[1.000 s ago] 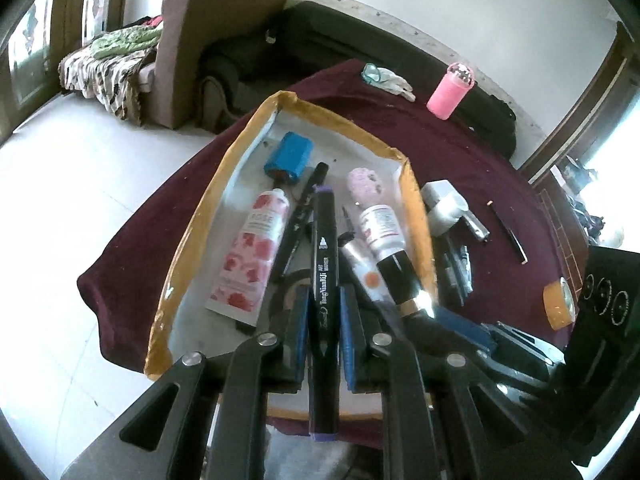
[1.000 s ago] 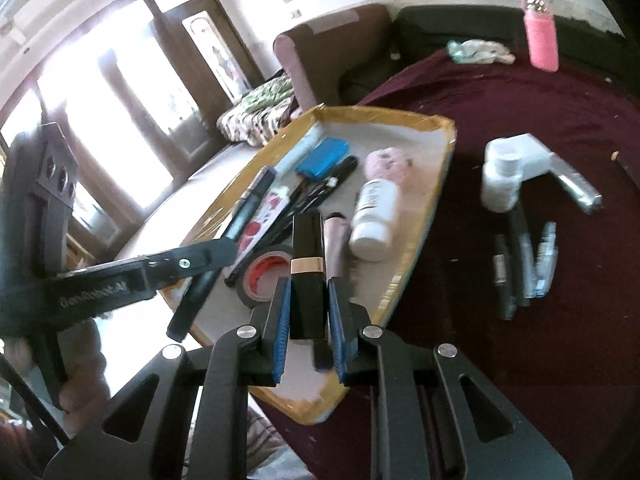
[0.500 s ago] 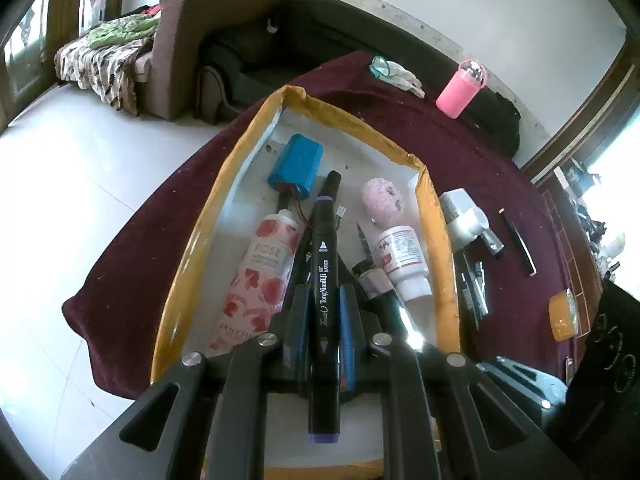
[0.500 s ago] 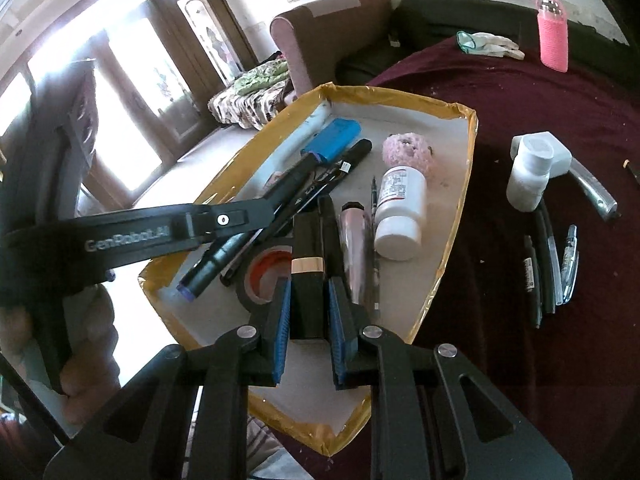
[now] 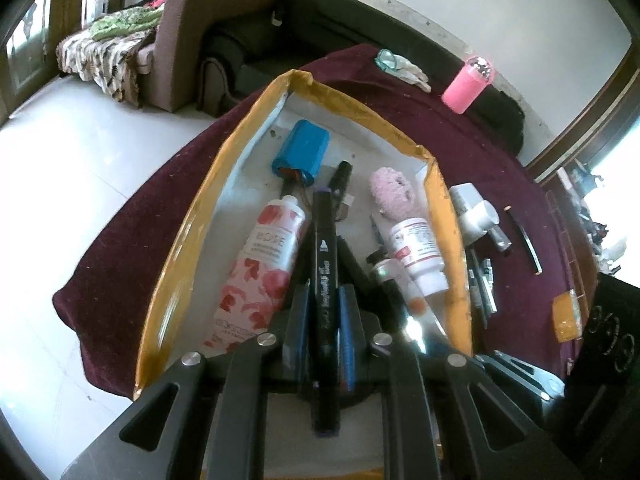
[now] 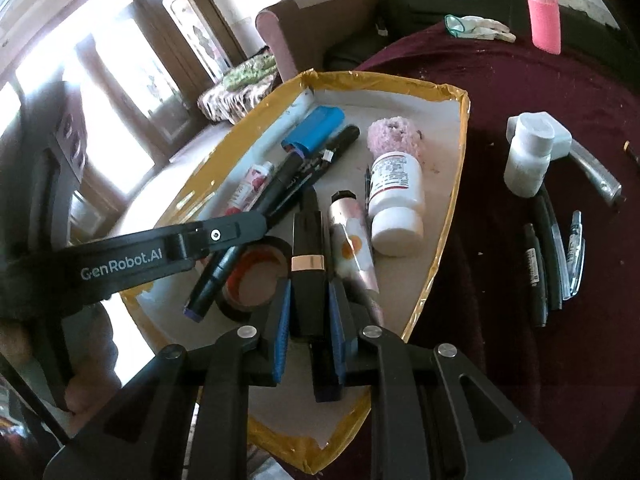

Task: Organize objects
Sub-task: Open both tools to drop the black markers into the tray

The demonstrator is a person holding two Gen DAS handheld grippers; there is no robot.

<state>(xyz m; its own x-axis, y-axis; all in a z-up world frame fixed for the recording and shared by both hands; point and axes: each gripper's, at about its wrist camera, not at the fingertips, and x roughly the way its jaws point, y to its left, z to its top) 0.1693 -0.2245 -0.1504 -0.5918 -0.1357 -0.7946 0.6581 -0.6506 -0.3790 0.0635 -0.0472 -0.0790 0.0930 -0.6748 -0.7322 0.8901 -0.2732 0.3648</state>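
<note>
Left wrist view shows the left gripper (image 5: 324, 312) with a black marker (image 5: 325, 256) between its pads. Its jaws are opening, low over the yellow-edged tray (image 5: 188, 236). The tray already contains a rose tube (image 5: 260, 268), a blue battery pack (image 5: 301, 151), a pill bottle (image 5: 420, 256) and a pink puff (image 5: 392, 192), so much is done.

Only the right wrist view shows the right gripper (image 6: 309, 312) pinching a black lipstick (image 6: 307, 264). Right of the tray, several pens (image 6: 548, 256) and a white bottle (image 6: 528, 160) lie on the maroon cloth (image 6: 520, 360), probably left to sort.
</note>
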